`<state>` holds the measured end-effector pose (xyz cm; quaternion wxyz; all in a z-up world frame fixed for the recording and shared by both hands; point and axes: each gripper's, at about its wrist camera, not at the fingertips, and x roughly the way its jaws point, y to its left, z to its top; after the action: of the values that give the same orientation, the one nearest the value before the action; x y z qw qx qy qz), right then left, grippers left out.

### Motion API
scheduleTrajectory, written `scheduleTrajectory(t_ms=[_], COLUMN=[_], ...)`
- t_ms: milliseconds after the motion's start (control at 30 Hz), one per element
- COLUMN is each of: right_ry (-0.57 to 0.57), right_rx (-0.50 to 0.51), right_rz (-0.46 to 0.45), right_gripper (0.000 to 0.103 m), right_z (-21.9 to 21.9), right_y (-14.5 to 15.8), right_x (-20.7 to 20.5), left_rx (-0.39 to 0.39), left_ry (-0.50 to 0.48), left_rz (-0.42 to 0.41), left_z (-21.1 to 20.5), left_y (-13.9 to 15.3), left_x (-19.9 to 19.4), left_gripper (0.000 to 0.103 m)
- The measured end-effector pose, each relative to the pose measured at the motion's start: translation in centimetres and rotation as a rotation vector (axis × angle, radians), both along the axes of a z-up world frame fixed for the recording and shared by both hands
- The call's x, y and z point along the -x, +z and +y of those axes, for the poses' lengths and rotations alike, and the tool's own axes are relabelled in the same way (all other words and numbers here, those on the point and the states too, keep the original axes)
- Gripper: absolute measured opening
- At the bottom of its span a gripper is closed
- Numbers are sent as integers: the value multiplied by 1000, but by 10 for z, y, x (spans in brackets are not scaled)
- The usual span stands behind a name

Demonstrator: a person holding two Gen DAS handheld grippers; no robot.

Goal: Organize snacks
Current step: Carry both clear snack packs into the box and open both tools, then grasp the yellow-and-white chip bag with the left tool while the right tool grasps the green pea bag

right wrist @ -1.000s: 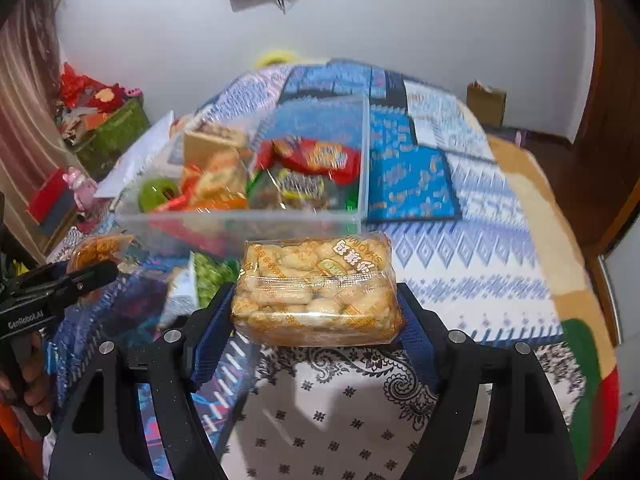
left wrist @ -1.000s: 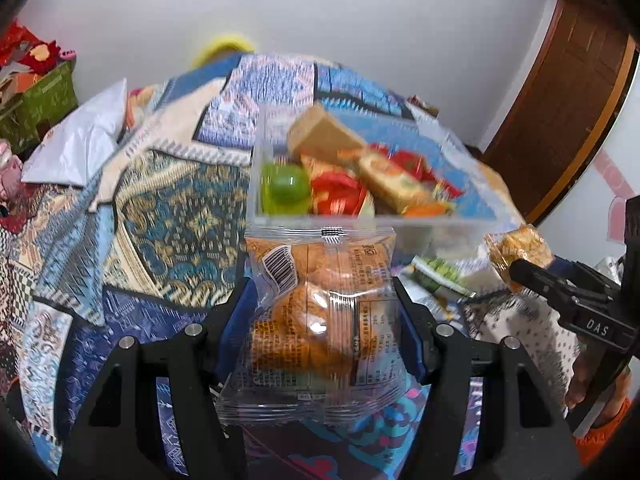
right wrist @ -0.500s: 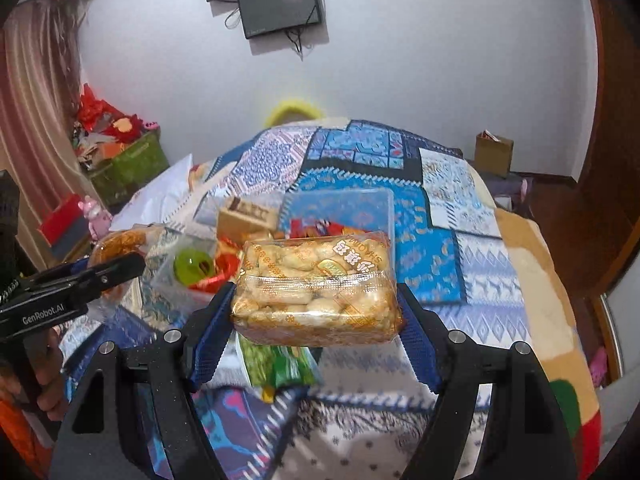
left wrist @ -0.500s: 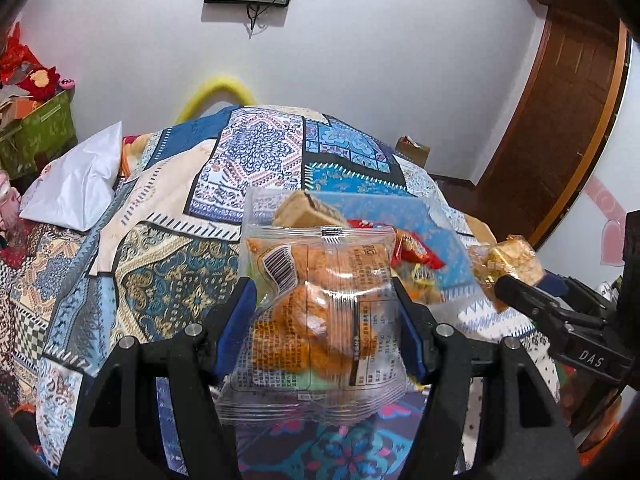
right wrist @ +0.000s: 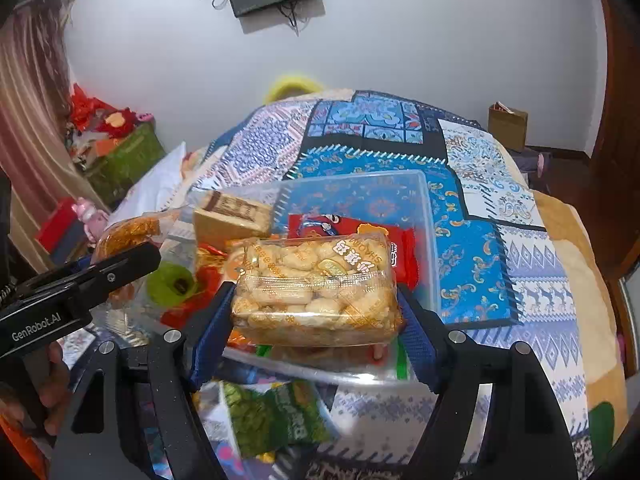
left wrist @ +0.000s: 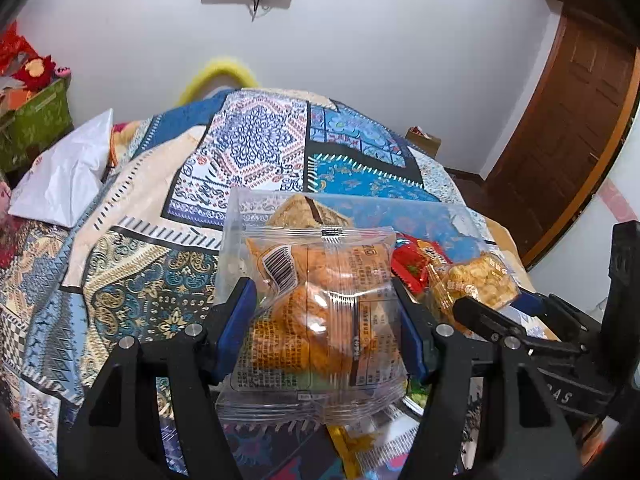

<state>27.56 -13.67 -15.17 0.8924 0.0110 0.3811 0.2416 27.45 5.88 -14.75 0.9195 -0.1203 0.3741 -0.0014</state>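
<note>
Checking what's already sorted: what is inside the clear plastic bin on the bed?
Inside the clear plastic bin: a tan cardboard box, a red snack packet and a green round cup. The held biscuit pack hides the rest.

Clear plastic bin on patterned quilt, holding red packets, green cup, tan box. Clear-wrapped orange pastry pack and clear biscuit pack held above it.

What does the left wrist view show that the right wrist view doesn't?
Left only: the barcode pastry pack in the left tool, and the brown door.
Right only: the green pack on the quilt, and the green cup in the bin.
Both: the bin, the red pack inside it, and the cracker pack in the right tool.
</note>
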Motion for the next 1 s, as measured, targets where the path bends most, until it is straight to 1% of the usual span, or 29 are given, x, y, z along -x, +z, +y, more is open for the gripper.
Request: scheduleTrajectory(t_ms=[300, 400, 600, 767, 900, 967, 1000], right_ry=[19, 18, 13, 10, 18, 27, 31], right_rx=[48, 53, 56, 52, 42, 38, 35], right_rz=[8, 11, 29, 14, -3, -11, -14], right_gripper=[76, 76, 76, 76, 76, 78, 81], right_z=[8, 7, 3, -5, -9, -10, -10], right_y=[-9, -10, -8, 2, 12, 16, 18], right_x=[-3, 0, 3, 13, 23, 30, 33], left_rx=[-7, -33, -16, -5, -18, -22, -22], left_ry=[7, -5, -25, -24, -28, -29, -30], left_rz=[46, 46, 56, 33, 14, 10, 10], left_z=[-2, -6, -8, -6, -6, -6, -6], left_y=[-22, -22, -13, 2, 15, 18, 19], left_x=[-23, -21, -10, 6, 24, 33, 38], left_gripper=[65, 67, 67, 67, 67, 69, 70])
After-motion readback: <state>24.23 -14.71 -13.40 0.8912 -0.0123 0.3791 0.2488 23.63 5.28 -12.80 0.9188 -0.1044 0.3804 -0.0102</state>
